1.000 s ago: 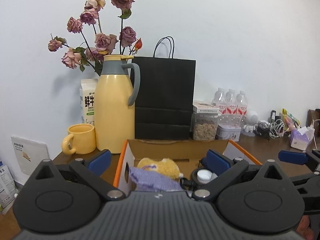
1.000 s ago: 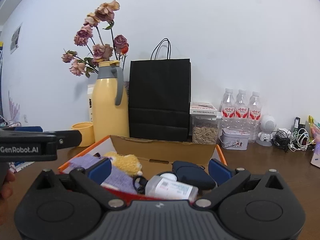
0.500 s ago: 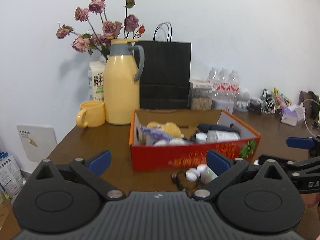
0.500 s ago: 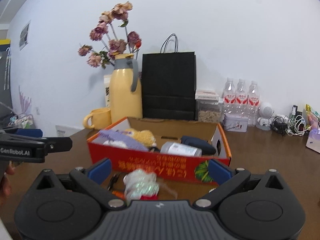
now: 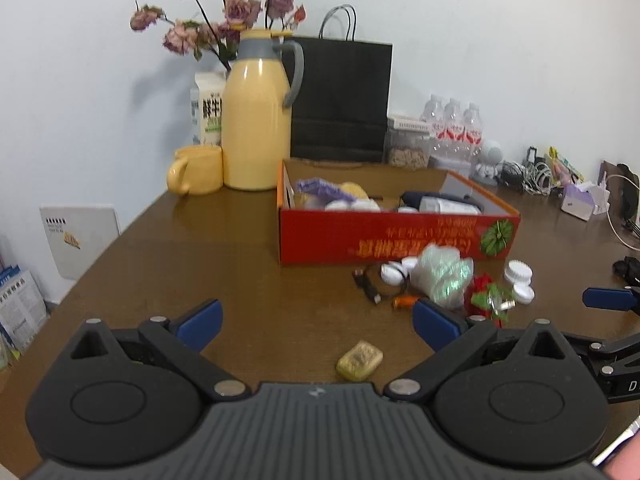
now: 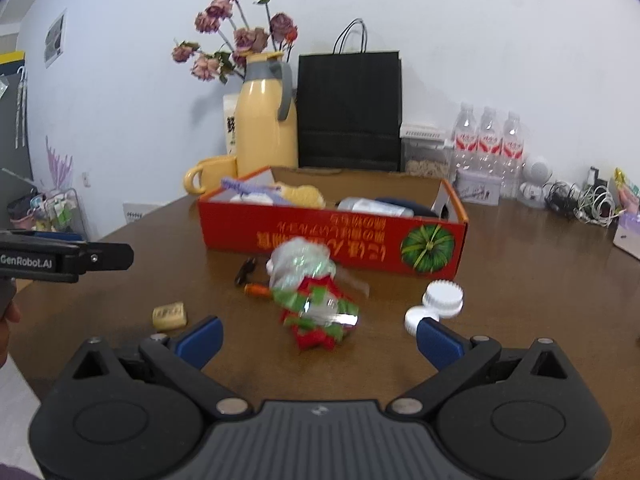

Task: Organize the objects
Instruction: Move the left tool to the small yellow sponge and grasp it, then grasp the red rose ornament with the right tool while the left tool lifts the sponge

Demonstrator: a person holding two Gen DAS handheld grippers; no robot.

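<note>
A red cardboard box (image 5: 396, 236) (image 6: 332, 240) holding several items stands mid-table. In front of it lie a clear plastic bag (image 5: 440, 274) (image 6: 300, 264), a red-green wrapper (image 6: 320, 316) (image 5: 490, 296), white caps (image 6: 442, 298) (image 5: 518, 276), a black cable (image 5: 368, 284) and a small yellow block (image 5: 359, 361) (image 6: 170, 315). My left gripper (image 5: 316, 322) is open and empty, just behind the yellow block. My right gripper (image 6: 318, 338) is open and empty, just behind the wrapper.
A yellow thermos (image 5: 256, 128) with dried roses, a yellow mug (image 5: 196, 170), a black paper bag (image 5: 340, 100), water bottles (image 5: 454, 128) and cables (image 5: 528, 172) line the wall. The table's left edge (image 5: 100, 256) drops to the floor.
Both grippers have pulled back and up from over the box. The loose items in front of the box have come into view. Both stay open.
</note>
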